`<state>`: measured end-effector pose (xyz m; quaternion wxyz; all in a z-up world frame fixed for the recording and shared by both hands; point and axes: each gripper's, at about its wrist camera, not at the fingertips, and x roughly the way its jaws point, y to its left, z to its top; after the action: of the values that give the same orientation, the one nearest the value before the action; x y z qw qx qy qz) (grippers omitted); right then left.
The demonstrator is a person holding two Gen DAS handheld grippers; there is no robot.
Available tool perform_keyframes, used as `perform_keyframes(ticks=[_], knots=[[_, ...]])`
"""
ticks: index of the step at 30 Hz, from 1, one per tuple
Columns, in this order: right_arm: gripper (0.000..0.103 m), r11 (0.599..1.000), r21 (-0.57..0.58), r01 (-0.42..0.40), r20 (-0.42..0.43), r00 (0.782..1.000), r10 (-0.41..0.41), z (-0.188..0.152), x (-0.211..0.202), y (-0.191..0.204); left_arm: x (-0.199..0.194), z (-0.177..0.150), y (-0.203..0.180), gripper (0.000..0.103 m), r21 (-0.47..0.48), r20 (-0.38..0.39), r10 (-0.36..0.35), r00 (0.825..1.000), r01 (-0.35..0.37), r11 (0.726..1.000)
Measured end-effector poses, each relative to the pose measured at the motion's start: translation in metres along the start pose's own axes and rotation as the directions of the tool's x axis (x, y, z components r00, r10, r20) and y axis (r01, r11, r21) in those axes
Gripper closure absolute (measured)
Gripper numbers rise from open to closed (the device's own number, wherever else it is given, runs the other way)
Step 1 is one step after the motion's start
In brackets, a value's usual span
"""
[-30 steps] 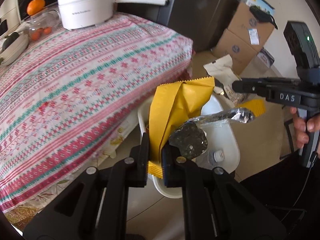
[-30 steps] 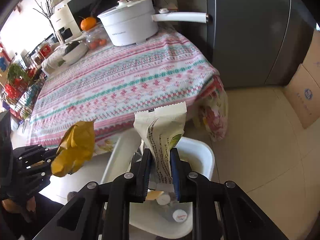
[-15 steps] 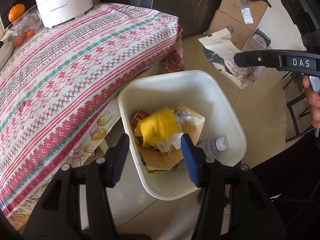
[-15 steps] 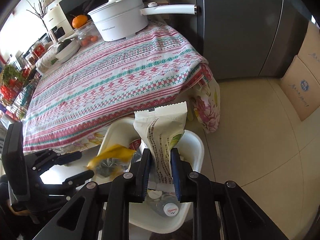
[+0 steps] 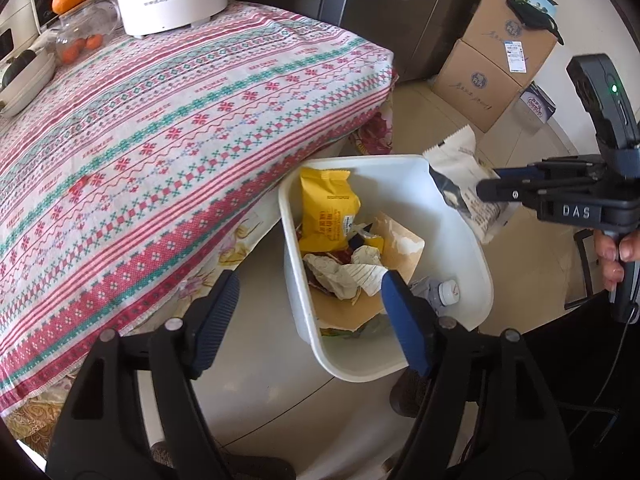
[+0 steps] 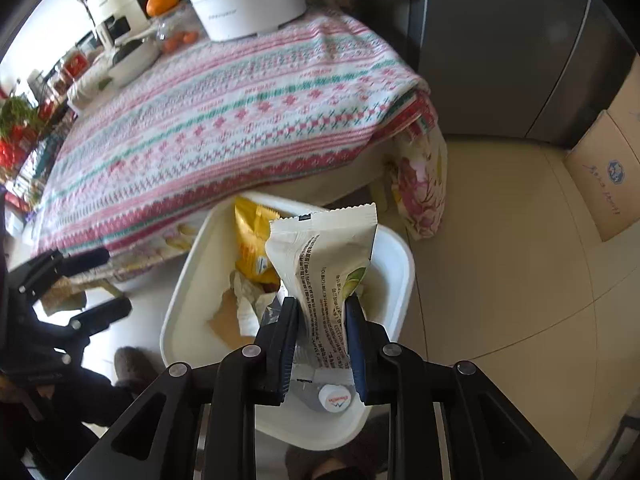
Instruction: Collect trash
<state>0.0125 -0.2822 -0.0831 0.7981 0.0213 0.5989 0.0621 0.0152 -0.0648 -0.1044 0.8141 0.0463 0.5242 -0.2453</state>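
Now left gripper (image 5: 308, 312) spread, empty; right gripper (image 6: 322, 320) clamps white wrapper (image 6: 326, 256) (seemingly above bin (image 6: 404, 276)).

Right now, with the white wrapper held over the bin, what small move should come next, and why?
Probably open the right tongs. They are shut on the white wrapper, which hangs above the white bin, so it should drop in beside the yellow packet. The left tongs are already open and hold nothing.
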Motion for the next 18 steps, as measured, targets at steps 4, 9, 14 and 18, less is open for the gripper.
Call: perform_keyframes(ticks=[4,9,14,18], knots=[[0.077,0.999,-0.034,0.013,-0.056,0.998,-0.015,-0.003,0.011,0.007,-0.001,-0.002,0.004,0.028,-0.01,-0.006,0.004,1.0,-0.004,1.0],[0.071,0.997,-0.078,-0.003,-0.137,0.991,-0.008,-0.007,0.022,0.014,-0.002,-0.002,0.005,0.026,-0.009,-0.01,0.012,1.0,-0.012,1.0],[0.065,0.993,-0.117,-0.033,-0.212,0.977,0.007,-0.015,0.032,0.021,-0.005,-0.001,0.003,0.022,-0.002,-0.002,0.03,1.0,-0.03,1.0],[0.038,0.995,-0.086,-0.043,-0.218,0.976,0.023,-0.015,0.032,0.021,-0.006,0.0,0.003,0.019,-0.005,0.006,0.049,0.999,-0.049,0.999]])
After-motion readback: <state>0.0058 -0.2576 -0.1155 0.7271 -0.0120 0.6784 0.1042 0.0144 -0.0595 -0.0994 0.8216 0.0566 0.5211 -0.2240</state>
